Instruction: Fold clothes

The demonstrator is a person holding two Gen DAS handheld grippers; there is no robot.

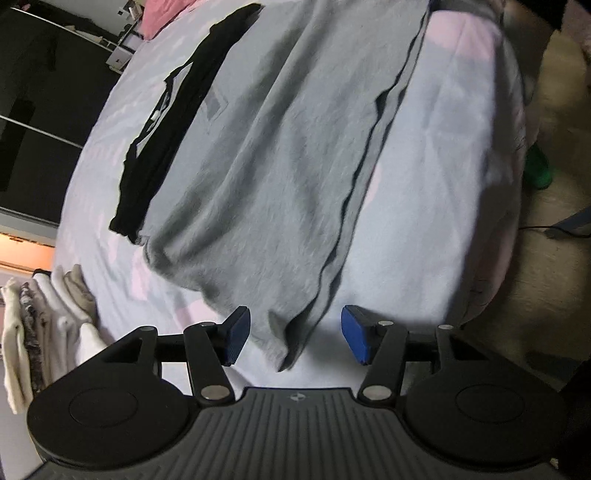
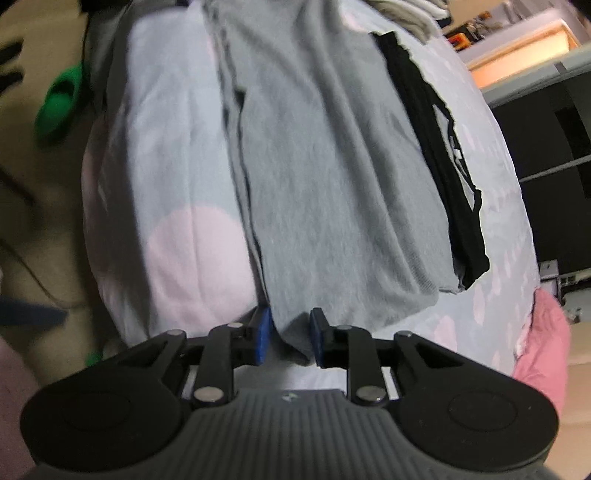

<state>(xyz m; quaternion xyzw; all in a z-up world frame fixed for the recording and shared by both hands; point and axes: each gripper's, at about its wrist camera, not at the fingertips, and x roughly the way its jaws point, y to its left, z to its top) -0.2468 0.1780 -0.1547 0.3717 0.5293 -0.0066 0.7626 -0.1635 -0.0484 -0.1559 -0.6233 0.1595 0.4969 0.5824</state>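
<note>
A grey garment (image 1: pixel 277 166) lies folded lengthwise on the pale blue bed sheet (image 1: pixel 424 184), running away from me. Its near corner rests between the wide-apart blue pads (image 1: pixel 236 339) of my left gripper (image 1: pixel 293 338), which is open and not touching the cloth. In the right wrist view the other end of the grey garment (image 2: pixel 332 184) reaches in between the pads (image 2: pixel 263 339) of my right gripper (image 2: pixel 290 339). Those jaws stand narrowly apart around the cloth end without clamping it. A black garment with a pale print (image 1: pixel 166 129) (image 2: pixel 443 147) lies along the grey one's far side, partly under it.
Folded pale clothes (image 1: pixel 44 321) are stacked at the bed's left end. A pink cloth (image 1: pixel 162 14) (image 2: pixel 543 350) sits at the other end. Beyond the bed's edge are the floor, a green object (image 1: pixel 539 166) (image 2: pixel 59 99) and a cable. Dark furniture (image 2: pixel 554 147) stands behind the bed.
</note>
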